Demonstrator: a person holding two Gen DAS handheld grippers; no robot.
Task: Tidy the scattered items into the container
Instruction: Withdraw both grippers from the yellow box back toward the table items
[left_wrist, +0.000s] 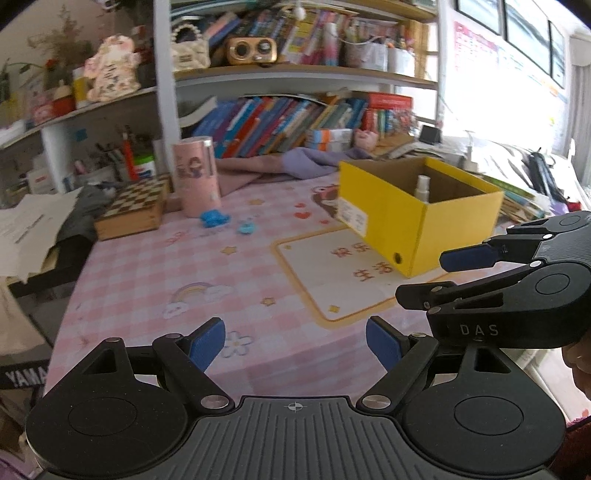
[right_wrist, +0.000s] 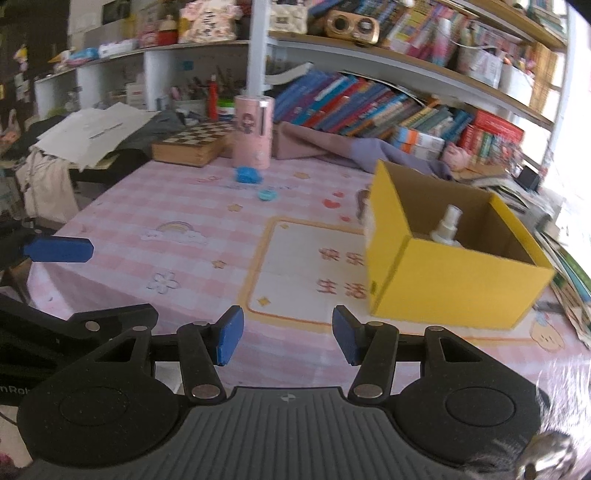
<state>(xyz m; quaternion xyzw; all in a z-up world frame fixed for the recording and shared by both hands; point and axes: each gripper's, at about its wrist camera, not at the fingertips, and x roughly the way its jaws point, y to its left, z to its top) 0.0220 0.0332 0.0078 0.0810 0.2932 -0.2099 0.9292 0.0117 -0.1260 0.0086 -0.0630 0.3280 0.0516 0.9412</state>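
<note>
Left gripper (left_wrist: 295, 349): jaws wide, empty.
Right gripper (right_wrist: 288, 339): jaws partly open, empty.
Blue toy (left_wrist: 215, 218): far ahead-left; reach low, close squarely.
Yellow box (left_wrist: 417, 221): ahead-right, drop there.

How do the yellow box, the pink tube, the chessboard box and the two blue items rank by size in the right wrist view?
1. yellow box, though it is nearest
2. and 3. chessboard box and pink tube: look alike, unranked
4. larger blue item
5. smaller blue item
</note>
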